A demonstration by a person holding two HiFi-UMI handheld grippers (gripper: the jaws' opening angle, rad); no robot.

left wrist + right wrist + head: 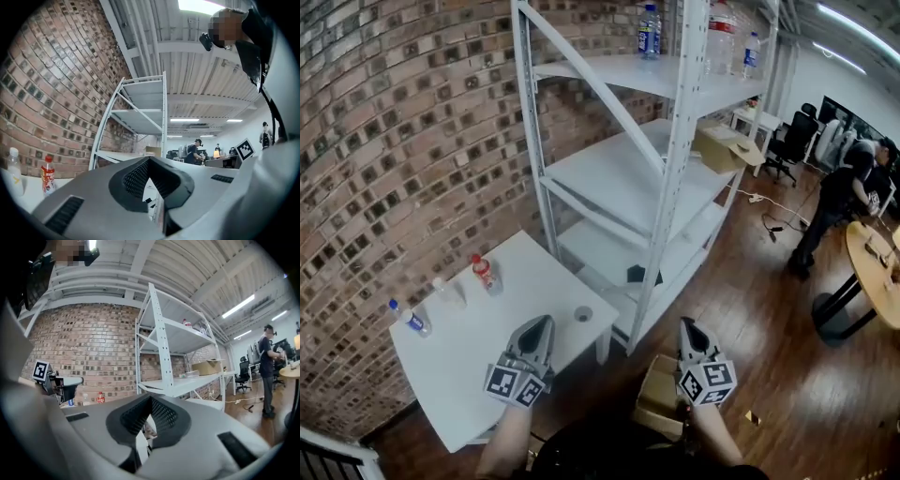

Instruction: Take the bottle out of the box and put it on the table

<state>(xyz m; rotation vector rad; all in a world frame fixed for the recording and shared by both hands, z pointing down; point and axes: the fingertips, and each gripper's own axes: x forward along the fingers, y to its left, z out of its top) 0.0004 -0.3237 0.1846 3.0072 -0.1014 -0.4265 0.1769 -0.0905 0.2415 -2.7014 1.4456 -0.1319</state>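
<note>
An open cardboard box point(659, 394) sits on the wooden floor just below my right gripper point(690, 330); what it holds is hidden. My left gripper point(541, 326) hovers over the near edge of the white table point(478, 366). On that table stand a red-labelled bottle point(485, 273), a clear bottle point(450, 292) and a blue-capped bottle point(411, 319). Both grippers are shut and hold nothing. The left gripper view has its gripper point(149, 161) aimed past the red bottle point(47, 174) toward the shelf. In the right gripper view, its gripper point(150, 399) faces the shelf.
A tall white metal shelf point(670, 178) stands ahead, with a cardboard box point(727, 147) on a middle level and bottles point(649, 30) on top. A small round object point(583, 314) lies on the table. At right, a person point(839, 202) stands by a round wooden table point(877, 272).
</note>
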